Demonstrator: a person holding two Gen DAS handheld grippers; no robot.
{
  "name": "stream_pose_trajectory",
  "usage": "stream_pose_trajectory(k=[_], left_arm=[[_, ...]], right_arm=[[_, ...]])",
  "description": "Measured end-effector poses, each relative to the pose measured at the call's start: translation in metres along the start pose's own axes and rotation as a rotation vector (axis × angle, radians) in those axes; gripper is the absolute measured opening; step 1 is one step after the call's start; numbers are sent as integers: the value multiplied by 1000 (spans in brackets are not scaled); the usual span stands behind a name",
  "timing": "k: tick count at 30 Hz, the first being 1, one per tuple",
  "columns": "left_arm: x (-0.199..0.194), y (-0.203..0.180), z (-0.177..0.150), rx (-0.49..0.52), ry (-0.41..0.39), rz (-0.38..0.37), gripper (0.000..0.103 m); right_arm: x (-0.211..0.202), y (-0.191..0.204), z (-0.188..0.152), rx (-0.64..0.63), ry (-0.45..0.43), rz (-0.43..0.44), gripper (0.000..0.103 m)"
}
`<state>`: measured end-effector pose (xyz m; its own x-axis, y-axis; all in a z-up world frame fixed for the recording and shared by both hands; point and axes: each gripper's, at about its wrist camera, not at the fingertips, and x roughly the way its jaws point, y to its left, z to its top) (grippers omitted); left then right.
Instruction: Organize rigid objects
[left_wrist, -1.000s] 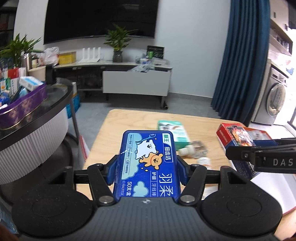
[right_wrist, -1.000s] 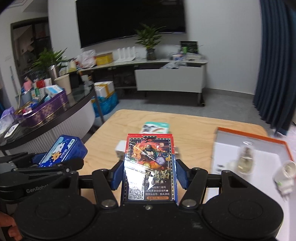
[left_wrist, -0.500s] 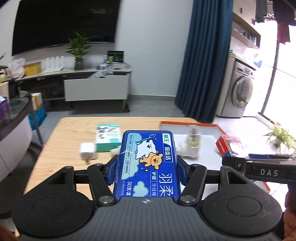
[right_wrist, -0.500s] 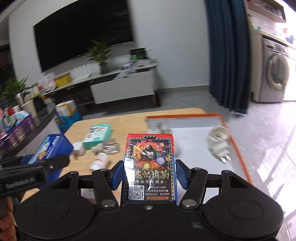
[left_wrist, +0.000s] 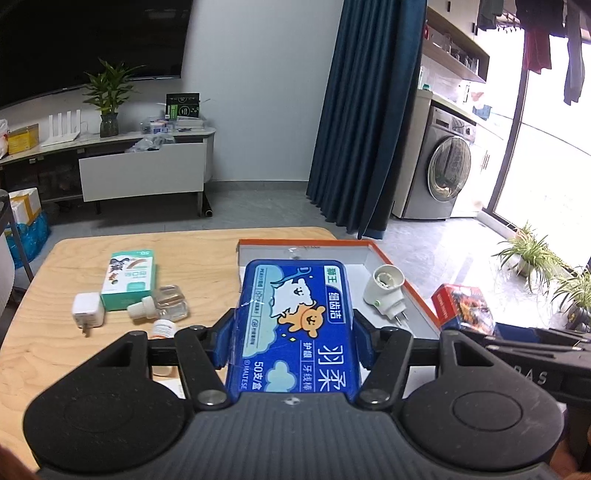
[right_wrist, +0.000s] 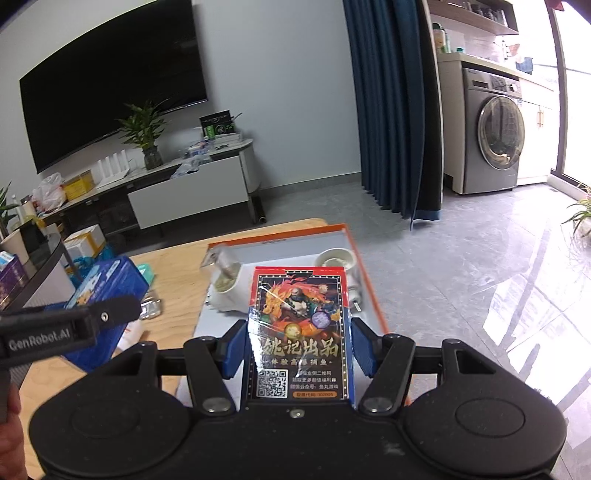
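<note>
Above a light wooden table, the left gripper is clamping a blue floss-pick box between its two blue pads, the box lying flat with its cartoon lid facing up. Out to that gripper's left, a white plug adapter, a green-and-white carton and a clear little bottle with a white cap are sitting close together on the wood, the bottle lying on its side just beside the carton; a second white-capped container is peeking out just ahead of the left finger linkage. Directly ahead of the gripper, an orange-rimmed white tray is resting on the table, with a white plug-in vaporizer lying inside it to the right of the held box. Farther right, the right gripper is gripping a red card box printed with a dragon and a QR code, its pads pressing both long sides; the left wrist view is catching that same box at its right edge. Ahead of the right gripper, the tray's far rim is showing, with a second white vaporizer carrying a clear bottle standing just left of the card box and the first vaporizer partly hidden behind the box's top edge. Both boxes are hanging above the table and tray, touching neither.
</note>
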<state>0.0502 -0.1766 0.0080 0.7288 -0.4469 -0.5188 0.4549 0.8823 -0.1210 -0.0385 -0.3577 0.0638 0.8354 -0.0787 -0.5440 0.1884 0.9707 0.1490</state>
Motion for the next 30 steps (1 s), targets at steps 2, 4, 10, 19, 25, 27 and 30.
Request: stream_pose_trajectory(k=[2, 4, 10, 19, 25, 27, 30], left_arm=[[4, -3, -2, -5, 12, 2, 63], [7, -5, -2, -18, 19, 1, 63], [10, -13, -5, -13, 26, 2, 63], [11, -14, -6, -21, 33, 3, 63], [8, -16, -6, -20, 22, 6, 63], [7, -16, -6, -19, 21, 8, 63], [6, -14, -6, -27, 20, 10, 63]], right_arm=[[3, -6, 0, 8, 6, 2, 71], [5, -10, -1, 16, 9, -4, 71], [5, -16, -3, 18, 15, 4, 71], [8, -15, -3, 22, 24, 11, 71], [7, -12, -3, 13, 20, 14, 71], [7, -12, -2, 14, 18, 14, 71], [5, -10, -1, 11, 13, 11, 71]])
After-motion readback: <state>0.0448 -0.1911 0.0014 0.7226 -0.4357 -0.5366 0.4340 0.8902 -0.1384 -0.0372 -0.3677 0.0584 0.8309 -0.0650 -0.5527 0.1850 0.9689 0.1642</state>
